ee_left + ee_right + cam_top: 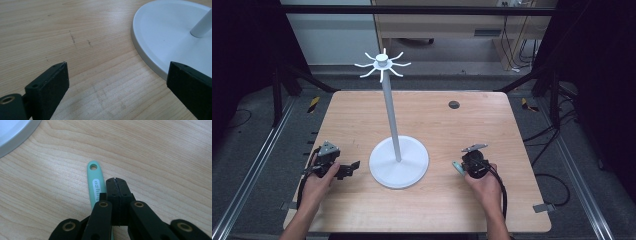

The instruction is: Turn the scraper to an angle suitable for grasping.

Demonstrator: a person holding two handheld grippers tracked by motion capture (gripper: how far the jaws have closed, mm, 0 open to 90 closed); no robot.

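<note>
While the right claw (116, 181) sits clenched shut, empty, beside the teal handle (96, 182) lying flat on the surface (437, 200) at centre frame, the grasp looks missed; next move: reopen, straddle handle; left claw (117, 82) released near stand base (162, 37).

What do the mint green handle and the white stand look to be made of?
The mint green handle looks like moulded plastic or silicone: smooth, matte, with a hanging hole and a white label. The white stand seems to be painted metal or plastic, with an even satin sheen on its base; which one cannot be told.
</note>
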